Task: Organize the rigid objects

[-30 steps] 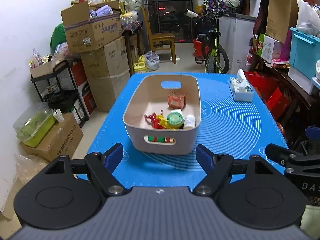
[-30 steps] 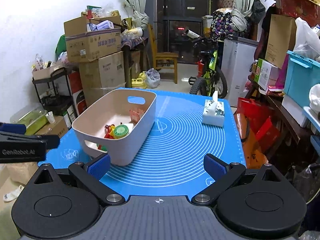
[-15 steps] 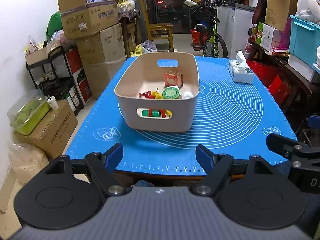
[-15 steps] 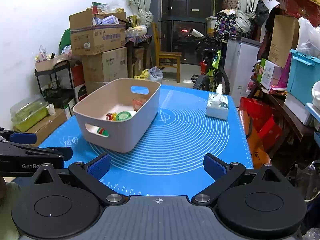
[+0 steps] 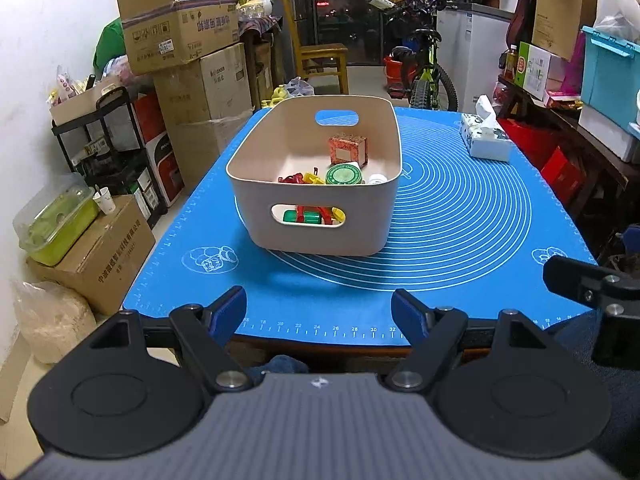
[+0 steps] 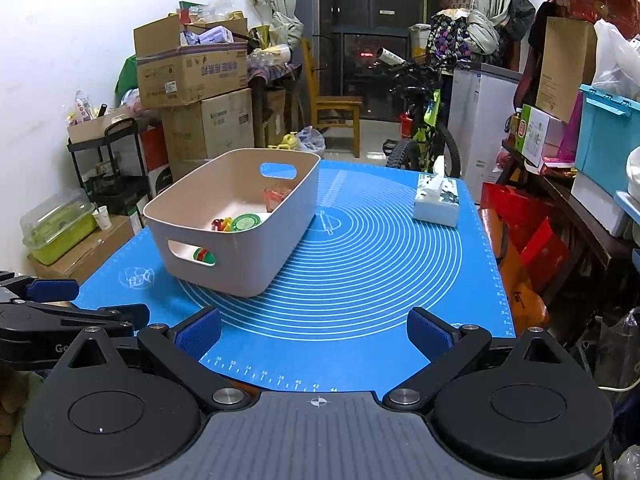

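Observation:
A beige bin [image 5: 316,236] [image 6: 240,264] stands on the blue mat [image 5: 460,232] [image 6: 360,280]. Inside it lie a small red box [image 5: 347,150], a green round tin [image 5: 343,174] [image 6: 246,223], a white cap [image 5: 376,178] and several red, yellow and green plastic pieces [image 5: 308,216]. My left gripper [image 5: 319,314] is open and empty, hanging over the mat's near edge, well short of the bin. My right gripper [image 6: 316,334] is open and empty at the near edge, to the right of the bin. Each gripper shows at the edge of the other's view.
A tissue box [image 5: 485,140] [image 6: 436,200] sits at the mat's far right. Stacked cardboard boxes [image 5: 188,60] and a black shelf cart [image 5: 108,148] stand left of the table. A bicycle [image 5: 424,76], a chair [image 5: 320,60] and cluttered shelves [image 5: 580,92] lie behind and to the right.
Both grippers have drawn back toward the near edge of the table, so the bin looks farther away. Both stay open and empty. The bin's contents have not moved.

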Demonstrator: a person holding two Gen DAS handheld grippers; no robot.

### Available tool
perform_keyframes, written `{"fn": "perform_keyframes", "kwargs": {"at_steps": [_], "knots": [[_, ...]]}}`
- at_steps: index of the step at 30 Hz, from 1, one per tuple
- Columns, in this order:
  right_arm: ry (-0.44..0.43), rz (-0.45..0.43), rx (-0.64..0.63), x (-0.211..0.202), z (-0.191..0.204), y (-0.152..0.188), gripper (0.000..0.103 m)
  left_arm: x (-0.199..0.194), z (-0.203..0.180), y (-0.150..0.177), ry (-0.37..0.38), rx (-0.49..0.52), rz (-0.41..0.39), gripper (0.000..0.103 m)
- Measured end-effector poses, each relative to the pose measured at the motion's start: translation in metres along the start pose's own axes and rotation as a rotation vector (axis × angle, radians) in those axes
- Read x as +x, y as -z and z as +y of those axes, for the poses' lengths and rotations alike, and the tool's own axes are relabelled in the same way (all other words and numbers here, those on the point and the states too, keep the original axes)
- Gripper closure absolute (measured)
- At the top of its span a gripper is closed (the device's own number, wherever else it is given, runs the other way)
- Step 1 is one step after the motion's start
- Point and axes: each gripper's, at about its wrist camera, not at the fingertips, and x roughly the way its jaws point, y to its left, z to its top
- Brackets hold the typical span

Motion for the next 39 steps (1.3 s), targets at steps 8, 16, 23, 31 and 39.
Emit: {"fn": "perform_keyframes", "kwargs": {"at_steps": [8,16,23,31,39], "knots": [[0.002,0.011,0.000,0.0022,0.0000,-0.0006,0.004,0.0017,-0.0016,-0.0003,0.006,0.001,0.001,0.023],[0.002,0.013,0.002,0.0026,-0.0005,0.0002,0.004,0.0016,-0.0023,-0.0003,0.010,0.000,-0.001,0.023],[0.002,0.015,0.002,0.0033,-0.0003,0.0009,0.004,0.0016,-0.0022,-0.0004,0.010,-0.001,-0.001,0.023],[0.003,0.019,0.002,0.0046,-0.0004,0.0035,0.004,0.0017,-0.0024,-0.0005,0.012,-0.001,-0.002,0.023],[0.003,0.019,0.002,0.0046,-0.0005,0.0037,0.004,0.0018,-0.0023,-0.0004,0.013,-0.002,-0.002,0.023]]}}
